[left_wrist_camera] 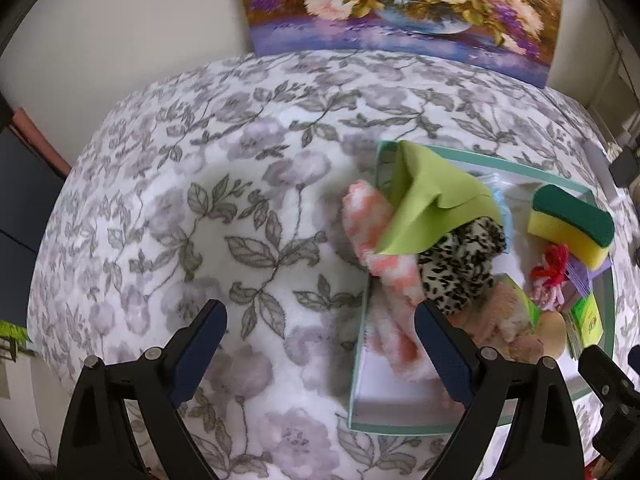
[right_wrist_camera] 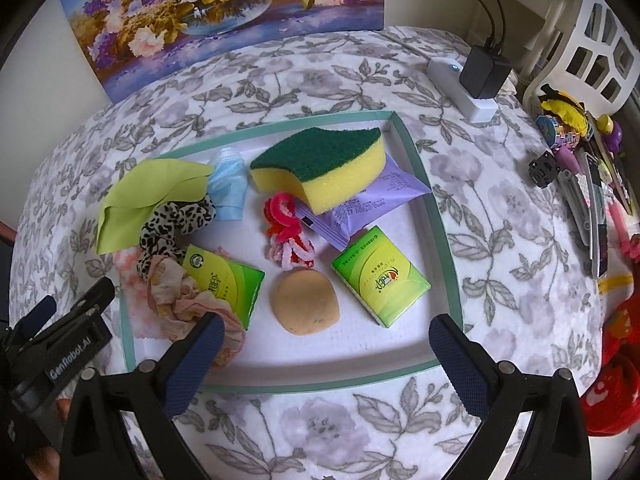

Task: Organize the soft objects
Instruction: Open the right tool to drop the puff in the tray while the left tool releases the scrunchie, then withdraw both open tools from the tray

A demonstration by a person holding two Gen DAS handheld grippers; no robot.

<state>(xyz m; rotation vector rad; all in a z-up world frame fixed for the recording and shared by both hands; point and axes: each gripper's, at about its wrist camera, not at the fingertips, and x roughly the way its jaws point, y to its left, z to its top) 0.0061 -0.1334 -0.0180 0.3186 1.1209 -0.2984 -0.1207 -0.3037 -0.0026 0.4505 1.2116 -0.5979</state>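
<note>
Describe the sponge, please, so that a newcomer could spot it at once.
Find the shallow green-rimmed tray on the floral cloth. At its far side lies the sponge, resting on a purple packet. It alone is a thick yellow block topped with dark green.

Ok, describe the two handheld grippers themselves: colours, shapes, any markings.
Both match: the left gripper and the right gripper each have two black angular plastic arms with silver round pivot bolts, ending in dark blue textured pads. In the right wrist view, the left gripper's black body at the picture's left edge bears white lettering reading "GenRobot.AI". No cables or sleeves show.
</note>
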